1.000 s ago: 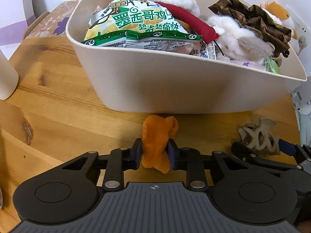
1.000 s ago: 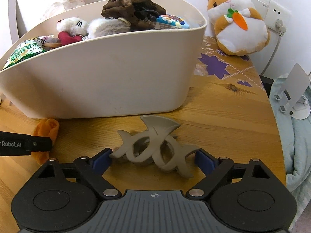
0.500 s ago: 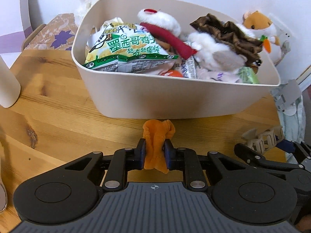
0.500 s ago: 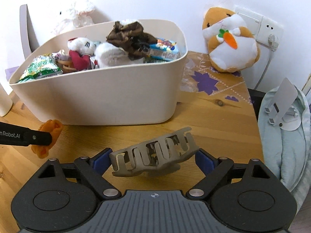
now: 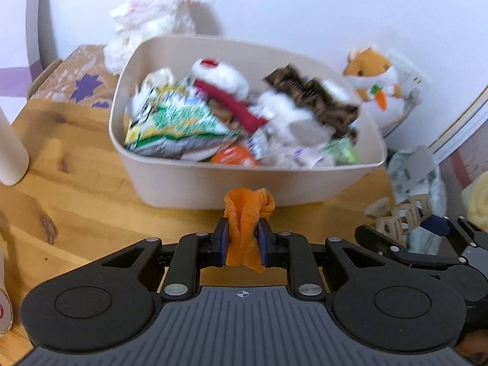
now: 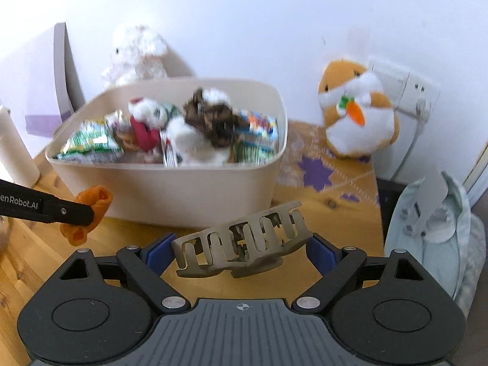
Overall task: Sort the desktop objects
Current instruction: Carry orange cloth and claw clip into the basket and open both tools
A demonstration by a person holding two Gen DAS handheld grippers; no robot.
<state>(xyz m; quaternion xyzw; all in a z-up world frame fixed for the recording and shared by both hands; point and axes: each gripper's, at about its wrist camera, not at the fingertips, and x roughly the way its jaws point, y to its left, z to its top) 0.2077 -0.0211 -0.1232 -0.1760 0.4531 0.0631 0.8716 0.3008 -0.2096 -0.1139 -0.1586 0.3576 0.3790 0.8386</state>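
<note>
My left gripper [image 5: 243, 245] is shut on an orange scrunchie [image 5: 247, 213] and holds it above the wooden table, in front of the cream bin [image 5: 213, 183]. The scrunchie also shows in the right wrist view [image 6: 88, 210]. My right gripper [image 6: 241, 253] is shut on a grey claw hair clip [image 6: 241, 244], lifted off the table, in front of the bin [image 6: 189, 189]. The clip shows at the right of the left wrist view [image 5: 399, 213]. The bin holds a green snack bag [image 5: 170, 125], plush toys and a brown scrunchie [image 5: 317, 100].
A white fluffy plush [image 5: 152, 15] stands behind the bin. An orange hamster plush [image 6: 357, 109] sits at the back right by a wall socket [image 6: 405, 85]. A white bottle [image 5: 9, 149] stands at the left. A pale blue cloth with a white stand [image 6: 433, 213] lies off the table's right edge.
Both grippers have risen and pulled back from the bin with their objects, so the bin's inside shows from above. The hair clip has left the table.
</note>
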